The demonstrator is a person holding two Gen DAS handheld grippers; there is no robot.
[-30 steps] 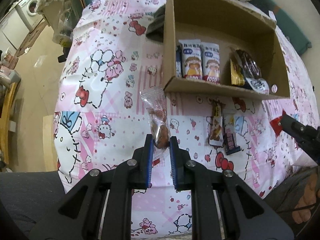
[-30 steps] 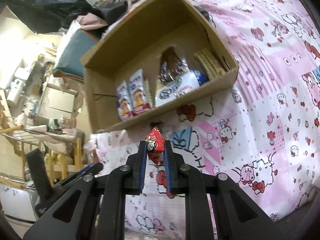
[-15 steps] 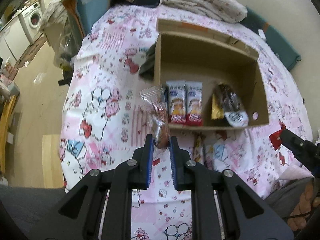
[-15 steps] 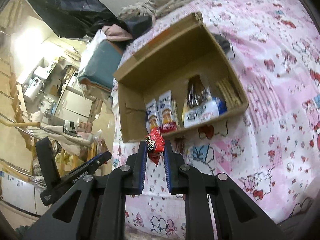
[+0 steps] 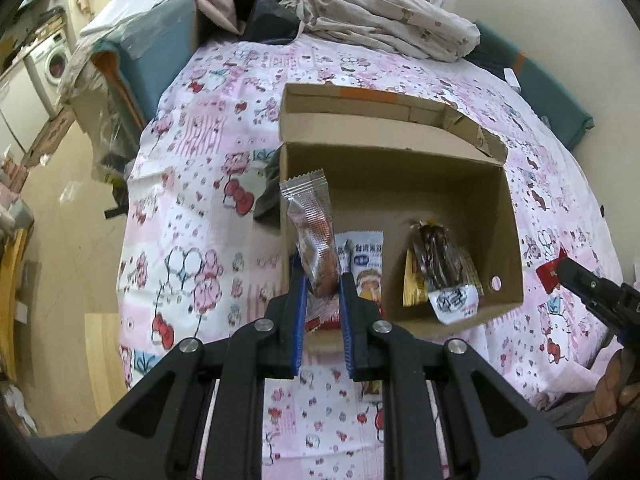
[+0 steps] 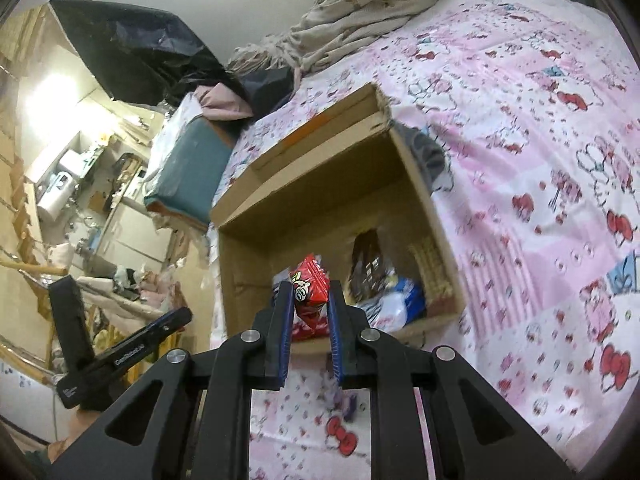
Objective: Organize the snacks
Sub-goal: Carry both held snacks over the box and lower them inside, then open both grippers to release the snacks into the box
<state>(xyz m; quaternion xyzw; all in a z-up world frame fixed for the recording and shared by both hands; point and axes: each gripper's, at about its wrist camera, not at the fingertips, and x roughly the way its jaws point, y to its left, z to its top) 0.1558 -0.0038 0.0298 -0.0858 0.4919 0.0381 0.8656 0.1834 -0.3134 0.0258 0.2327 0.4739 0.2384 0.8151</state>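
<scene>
An open cardboard box [image 5: 400, 136] lies on the pink patterned bedspread [image 5: 192, 208]; it also shows in the right wrist view [image 6: 328, 184]. Inside are white packets [image 5: 366, 268], a dark brown packet [image 5: 434, 260] and a yellow one. My left gripper [image 5: 323, 280] is shut on a clear wrapped snack [image 5: 314, 236], held above the box's near left corner. My right gripper [image 6: 309, 296] is shut on a small red packet [image 6: 310, 292], above the box's near edge. The right gripper shows in the left wrist view [image 5: 592, 284] at the far right.
Crumpled beige bedding [image 5: 380, 16] and dark clothes lie behind the box. A teal cushion [image 5: 160, 52] sits at the bed's left edge, with floor and a washing machine [image 5: 52, 60] beyond. A dark cloth [image 5: 268, 196] lies left of the box.
Both grippers have risen and moved toward the box, each still holding its snack. The loose packets on the bedspread in front of the box are now mostly hidden below the left gripper.
</scene>
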